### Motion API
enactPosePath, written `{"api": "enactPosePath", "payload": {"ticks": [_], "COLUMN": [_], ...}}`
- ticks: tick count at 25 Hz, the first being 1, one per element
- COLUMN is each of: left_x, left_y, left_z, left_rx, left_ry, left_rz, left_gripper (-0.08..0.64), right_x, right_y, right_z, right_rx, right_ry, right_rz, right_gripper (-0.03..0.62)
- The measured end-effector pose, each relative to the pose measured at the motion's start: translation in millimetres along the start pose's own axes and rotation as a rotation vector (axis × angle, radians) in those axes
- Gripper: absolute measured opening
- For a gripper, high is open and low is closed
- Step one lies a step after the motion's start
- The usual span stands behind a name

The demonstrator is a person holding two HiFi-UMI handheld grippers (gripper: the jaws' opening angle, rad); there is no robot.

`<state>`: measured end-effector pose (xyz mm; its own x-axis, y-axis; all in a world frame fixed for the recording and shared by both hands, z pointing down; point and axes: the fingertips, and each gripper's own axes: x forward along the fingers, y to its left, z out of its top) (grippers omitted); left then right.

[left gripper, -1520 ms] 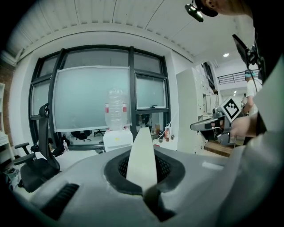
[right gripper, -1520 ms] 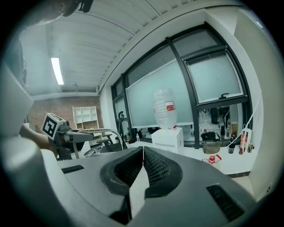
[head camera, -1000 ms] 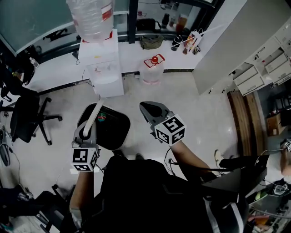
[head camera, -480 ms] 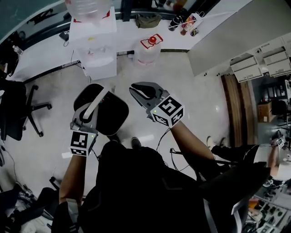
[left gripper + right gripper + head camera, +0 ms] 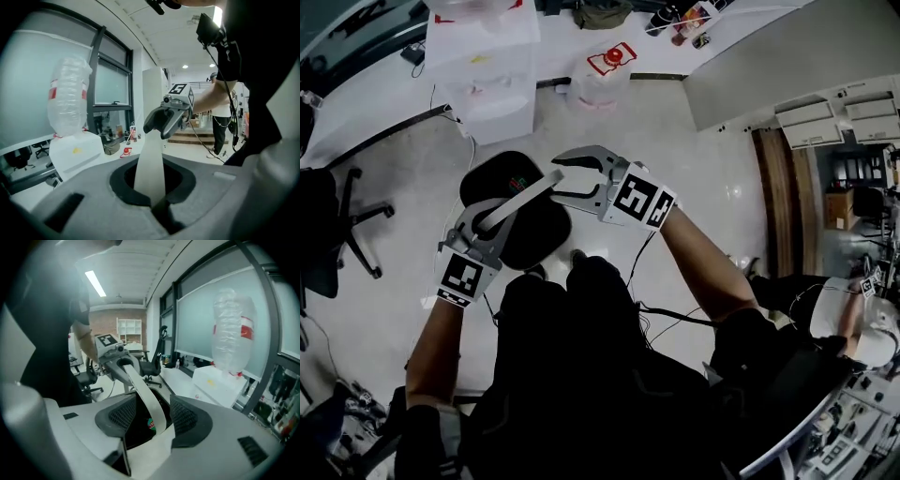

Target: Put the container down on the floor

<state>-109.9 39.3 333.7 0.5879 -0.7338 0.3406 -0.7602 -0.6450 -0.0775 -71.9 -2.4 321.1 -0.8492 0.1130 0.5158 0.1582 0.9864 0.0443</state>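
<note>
I am gripping the white handle [image 5: 525,197] of the black container [image 5: 534,234] with the left claw [image 5: 154,199]. Its jaws are pinching shut on the near end of the strap, which is running up and away from them in the left gripper view. The right claw [image 5: 152,420] is standing wide open. Its jaws have just been opening, and the same handle is passing between them without either pad pressing on it. Through that gap I am seeing the dark body of the container and a small red and green label on it.

From the head view, the container is hanging below the handle, between the two claws and just in front of my operator's body, over the pale floor [image 5: 694,197]. I am not able to tell whether its base is touching the floor. The white water dispenser [image 5: 487,56] is standing beyond it. A water jug [image 5: 607,66] with a red cap is sitting to the right of the dispenser, and an office chair [image 5: 328,225] is standing off to the left.
</note>
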Motion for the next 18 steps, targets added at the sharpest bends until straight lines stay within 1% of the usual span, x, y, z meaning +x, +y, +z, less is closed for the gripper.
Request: {"api": "enactPosePath", "payload": {"ticks": [4, 6, 7, 8, 13, 15, 18], "left_x": [17, 25, 29, 32, 46, 53, 65], "left_y": [-3, -8, -9, -10, -15, -16, -18], "left_z": [-9, -11, -12, -14, -44, -62, -90], "left_rx": [0.040, 0.052, 0.052, 0.052, 0.079, 0.090, 0.102], "left_ry": [0.013, 0.020, 0.026, 0.037, 0.132, 0.179, 0.255], "left_rz": [-0.085, -0.117, -0.121, -0.119, -0.110, -0.123, -0.159], "left_gripper": [0.011, 0.011, 0.011, 0.012, 0.012, 0.012, 0.013], "right_x": [22, 28, 28, 28, 29, 33, 41], "right_y": [2, 6, 8, 9, 16, 16, 13], "right_z": [-28, -36, -37, -39, -64, -76, -95], "right_rx": [-0.082, -0.108, -0.124, -0.142, -0.204, -0.207, -0.209], "right_ry": [0.098, 0.118, 0.120, 0.121, 0.154, 0.167, 0.183], "right_rz": [0.097, 0.146, 0.167, 0.189, 0.271, 0.291, 0.300], "right_gripper": [0.190, 0.189, 0.171, 0.122, 0.084, 0.078, 0.078]}}
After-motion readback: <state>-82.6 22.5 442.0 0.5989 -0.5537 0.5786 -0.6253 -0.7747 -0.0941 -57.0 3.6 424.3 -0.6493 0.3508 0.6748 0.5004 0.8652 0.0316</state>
